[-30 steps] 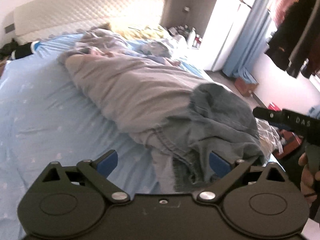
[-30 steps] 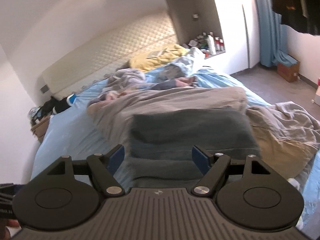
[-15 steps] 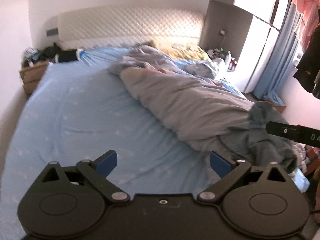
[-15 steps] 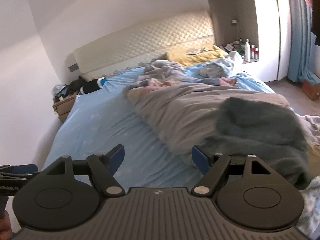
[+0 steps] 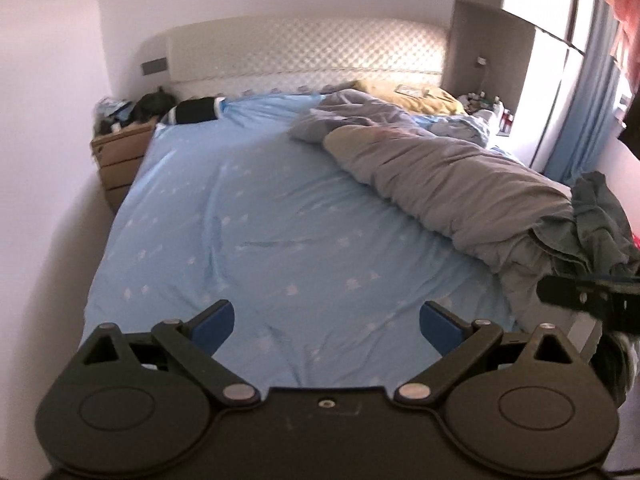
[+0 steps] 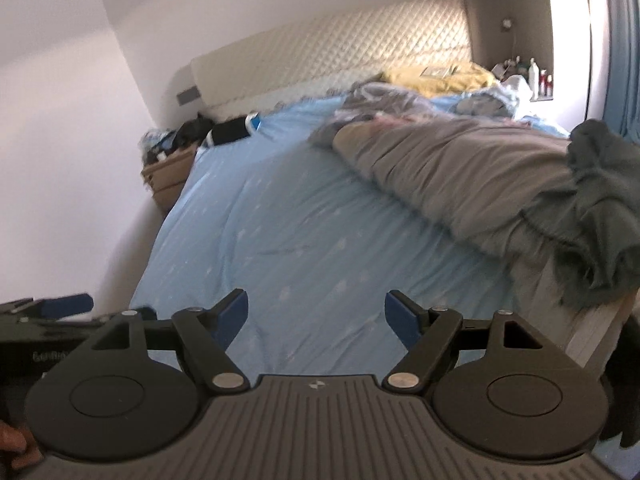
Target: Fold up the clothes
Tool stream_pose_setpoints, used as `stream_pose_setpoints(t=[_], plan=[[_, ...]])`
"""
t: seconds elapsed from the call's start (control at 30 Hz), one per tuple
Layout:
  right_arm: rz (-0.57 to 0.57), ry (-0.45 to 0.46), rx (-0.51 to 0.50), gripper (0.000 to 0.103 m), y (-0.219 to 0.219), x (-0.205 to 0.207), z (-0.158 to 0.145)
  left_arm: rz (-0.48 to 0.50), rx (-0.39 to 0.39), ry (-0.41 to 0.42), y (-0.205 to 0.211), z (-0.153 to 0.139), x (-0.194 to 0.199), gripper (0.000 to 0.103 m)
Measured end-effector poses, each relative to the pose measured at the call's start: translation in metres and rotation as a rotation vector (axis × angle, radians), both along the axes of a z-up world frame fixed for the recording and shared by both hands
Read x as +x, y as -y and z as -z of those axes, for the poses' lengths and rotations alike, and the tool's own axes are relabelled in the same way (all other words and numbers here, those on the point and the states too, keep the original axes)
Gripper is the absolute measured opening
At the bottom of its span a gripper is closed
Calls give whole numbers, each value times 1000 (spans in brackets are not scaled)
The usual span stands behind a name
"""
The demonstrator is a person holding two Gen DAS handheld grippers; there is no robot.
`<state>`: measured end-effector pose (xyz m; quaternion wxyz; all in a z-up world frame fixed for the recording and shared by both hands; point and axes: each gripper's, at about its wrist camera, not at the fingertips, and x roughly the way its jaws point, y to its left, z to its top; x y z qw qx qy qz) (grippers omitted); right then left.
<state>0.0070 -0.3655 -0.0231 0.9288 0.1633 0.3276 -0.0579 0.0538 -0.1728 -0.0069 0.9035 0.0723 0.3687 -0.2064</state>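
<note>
Left wrist view: left claw [image 5: 326, 326] gapes wide and empty over the pale blue bedsheet [image 5: 256, 240]; right claw [image 6: 316, 312] likewise. That crumpled dark grey-green garment [image 5: 596, 224] sits on the rumpled grey duvet [image 5: 460, 184] at the bed's right edge. Best bet: swing right, pinch two corners, spread it flat.

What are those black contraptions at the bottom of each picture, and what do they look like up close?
They are handheld grippers. The left gripper has a smooth black body with two round discs, silver rivets and angled black arms ending in blue pads. The right gripper is built the same, but its base is grey and ribbed, with a small round emblem. Faint white lettering shows on the left one's side in the right camera's view.
</note>
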Motion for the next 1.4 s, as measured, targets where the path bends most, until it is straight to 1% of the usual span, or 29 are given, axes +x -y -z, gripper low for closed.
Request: stream_pose_setpoints(t=[0.03,0.13,0.2,0.3,0.37,0.57,0.8,1.07,1.4], plan=[[-11,3,-15,81,-4,-1,-3,-13,-6,-2,-5,-2,-1,99],[-32,16,-59,90,-11,-1,-13,-57,-26,-3,-15,-7,-6,99],[-49,28,-91,98,-13,0,-18,-84,-47,-4,-15,-11,-10,99],[-78,16,-101,100,-14,0,-18,-114,-72,2,-11,-16,-15,100],[-96,5,-100,101,-8,2,-17,-126,-84,7,-7,-18,-18,100],[-76,-41,-49,101,-1,6,-5,-160,-96,-7,0,-17,-23,102],[-98,-42,-68,101,-8,6,-2,-215,-58,-18,5,-15,-26,103],[-111,-37,-83,101,-18,0,-5,-218,-42,-31,7,-12,-26,103],[-106,-65,-79,101,-24,2,-3,-213,-22,-28,7,-9,-24,103]])
